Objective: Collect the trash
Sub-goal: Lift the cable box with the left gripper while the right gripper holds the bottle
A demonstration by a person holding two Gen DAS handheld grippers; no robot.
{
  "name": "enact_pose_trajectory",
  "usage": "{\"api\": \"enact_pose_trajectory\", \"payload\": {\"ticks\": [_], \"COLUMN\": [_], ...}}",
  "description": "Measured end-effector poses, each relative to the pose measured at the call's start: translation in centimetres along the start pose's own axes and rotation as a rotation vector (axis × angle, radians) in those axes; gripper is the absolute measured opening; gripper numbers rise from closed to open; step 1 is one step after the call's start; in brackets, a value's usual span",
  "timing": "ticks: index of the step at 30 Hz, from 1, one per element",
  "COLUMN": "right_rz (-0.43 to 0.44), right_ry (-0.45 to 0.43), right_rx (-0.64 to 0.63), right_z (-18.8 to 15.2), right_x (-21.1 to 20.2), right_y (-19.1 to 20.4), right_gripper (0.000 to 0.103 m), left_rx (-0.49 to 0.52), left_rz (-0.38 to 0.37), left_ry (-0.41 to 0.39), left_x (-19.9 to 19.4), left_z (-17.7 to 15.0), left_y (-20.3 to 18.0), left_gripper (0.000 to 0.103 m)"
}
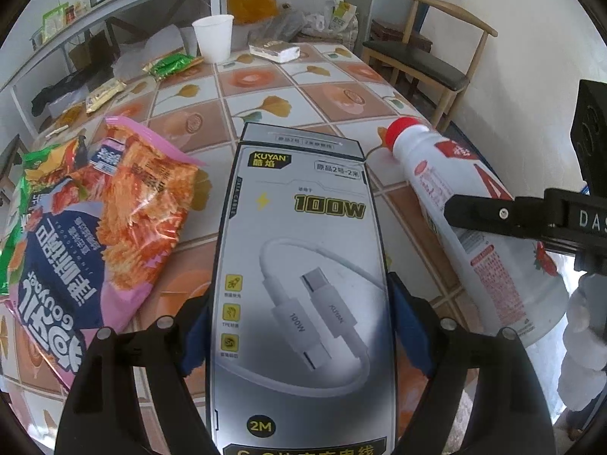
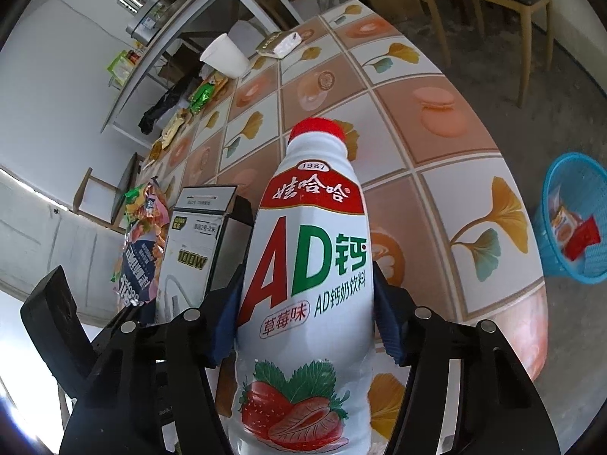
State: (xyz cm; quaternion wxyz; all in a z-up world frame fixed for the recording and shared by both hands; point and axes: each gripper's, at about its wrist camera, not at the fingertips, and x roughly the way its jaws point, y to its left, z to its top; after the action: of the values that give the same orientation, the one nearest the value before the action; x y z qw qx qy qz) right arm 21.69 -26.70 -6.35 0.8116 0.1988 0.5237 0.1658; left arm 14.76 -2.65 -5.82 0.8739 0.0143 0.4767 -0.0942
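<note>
White bottle point(image 2: 303, 265), red cap point(image 2: 316, 129)

Wooden chair point(image 1: 425, 49) and metal shelf point(image 1: 114, 3) beside patterned table point(image 1: 288, 94)

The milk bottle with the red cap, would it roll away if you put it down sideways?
Probably: the milk bottle looks round and smooth. Its glossy plastic may feel slippery, though the right gripper holds it firmly. Its weight can't be judged.

grey cable box point(image 1: 299, 288) reads "kuyan", "100w" in yellow, "2m" near the bottom, "data cable" on its side. white bottle point(image 2: 303, 295) reads "1987", big "ad", small "ad" beside chinese text. snack bag point(image 1: 95, 227) reads "gouyogi", partly unclear.
</note>
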Motion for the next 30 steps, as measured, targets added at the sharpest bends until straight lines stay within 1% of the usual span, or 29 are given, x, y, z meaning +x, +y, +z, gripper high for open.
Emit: {"api": "enact_pose_trajectory", "payload": {"ticks": [11,14,18,22,27,28,30], "right_rz": [-0.001,-0.013,-0.022,-0.032,-0.003,-0.005,0.005], "right_ry": [-0.023,-0.022,0.008,0.034,0.037,0.034,0.030], "right_rx": [0.000,-0.004,0.005,0.023,0.050,0.052,0.051], "right_z": [-0.2,-0.3,-0.3,0.2,0.7,0.6,0.4], "right_x": [-0.9,-0.9,-0.4,0.3,0.9,0.9,0.8], "right_y": [0.1,0.1,0.1,0.0,-0.3,-0.3,-0.3], "right_gripper": [0.056,0.056,0.057,0.060,0.061,0.056,0.056], "left_rx": [0.008,0.010,0.007,0.002,-0.004,-0.004,-0.003], "left_rz": [0.021,0.022,0.023,0.021,0.024,0.024,0.026], "left_ry": [-0.053,-0.061,-0.062,-0.061,-0.066,-0.068,-0.073], "left_x": [-1.6,-1.9,-2.0,-2.0,-2.3,-2.3,-2.4], "left_z": [-0.1,-0.3,-0.4,-0.5,-0.6,-0.6,-0.5], "left_y": [-0.2,-0.2,-0.2,-0.1,0.0,0.0,0.0], "left_gripper": [0.079,0.079,0.079,0.079,0.079,0.079,0.079]}}
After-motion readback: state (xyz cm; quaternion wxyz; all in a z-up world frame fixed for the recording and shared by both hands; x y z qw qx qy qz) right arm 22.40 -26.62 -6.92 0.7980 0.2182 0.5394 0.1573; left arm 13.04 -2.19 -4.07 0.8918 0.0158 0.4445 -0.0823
